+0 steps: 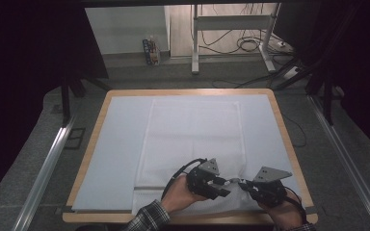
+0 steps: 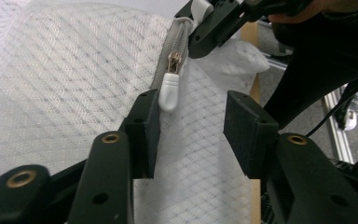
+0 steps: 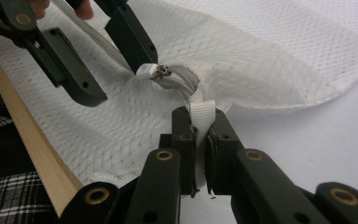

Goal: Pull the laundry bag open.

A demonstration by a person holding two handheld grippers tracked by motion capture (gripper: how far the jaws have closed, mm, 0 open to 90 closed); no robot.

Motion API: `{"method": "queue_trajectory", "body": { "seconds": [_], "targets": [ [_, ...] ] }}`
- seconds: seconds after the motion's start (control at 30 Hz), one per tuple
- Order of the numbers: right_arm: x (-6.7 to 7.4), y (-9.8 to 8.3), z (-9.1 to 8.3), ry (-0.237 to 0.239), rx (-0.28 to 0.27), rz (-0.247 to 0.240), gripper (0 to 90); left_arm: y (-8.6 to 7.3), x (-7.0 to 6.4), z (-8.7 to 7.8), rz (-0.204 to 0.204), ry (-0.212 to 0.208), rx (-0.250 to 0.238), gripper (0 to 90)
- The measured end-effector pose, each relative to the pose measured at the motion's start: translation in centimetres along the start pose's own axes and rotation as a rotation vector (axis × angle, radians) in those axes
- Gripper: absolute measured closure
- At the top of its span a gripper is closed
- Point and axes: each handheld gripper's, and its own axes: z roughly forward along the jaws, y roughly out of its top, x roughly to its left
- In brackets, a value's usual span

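Observation:
A white mesh bag (image 1: 192,139) lies flat on the padded table, its grey zipper (image 2: 168,46) running along the near edge. My right gripper (image 3: 199,122) is shut on the white fabric tab (image 3: 201,108) at the zipper's end and lifts the mesh a little there. My left gripper (image 2: 193,102) stands open around the zipper, with the white zipper pull (image 2: 169,91) lying against its left fingertip (image 2: 144,112) and unpressed. In the high view both grippers meet tip to tip at the table's near edge, the left gripper (image 1: 224,185) and the right gripper (image 1: 244,185).
The bag rests on a pale pad (image 1: 120,144) over a wooden table (image 1: 289,139) whose near edge (image 3: 28,140) runs just beside the grippers. A plaid sleeve (image 1: 147,219) comes in from the bottom. Beyond the table are desk legs (image 1: 195,43) and floor cables.

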Motion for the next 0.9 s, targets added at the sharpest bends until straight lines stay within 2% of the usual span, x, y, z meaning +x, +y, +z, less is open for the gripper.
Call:
{"method": "queue_trajectory", "body": {
  "seconds": [0.33,0.5,0.53,0.57,0.67,0.9],
  "targets": [
    [0.2,0.0,0.0,-0.005,0.005,-0.016,82.6,0.1,0.2,0.0,-0.028,-0.048,-0.001,62.1],
    [0.2,0.1,0.0,-0.006,0.007,-0.022,82.6,0.1,0.5,0.0,-0.068,-0.052,-0.010,63.8],
    [0.2,0.1,0.1,-0.007,0.007,-0.024,82.6,0.1,0.6,-0.1,-0.067,-0.055,0.001,64.8],
    [0.3,0.1,0.1,-0.008,0.007,-0.025,82.6,0.1,0.6,0.0,-0.084,-0.059,-0.011,65.9],
    [0.3,0.1,0.0,-0.010,0.006,-0.029,82.6,0.2,0.8,0.1,-0.103,-0.066,-0.011,69.8],
    [0.3,0.1,0.1,-0.009,0.008,-0.034,82.4,0.5,1.1,0.2,-0.124,-0.085,-0.002,74.7]
  ]
}}
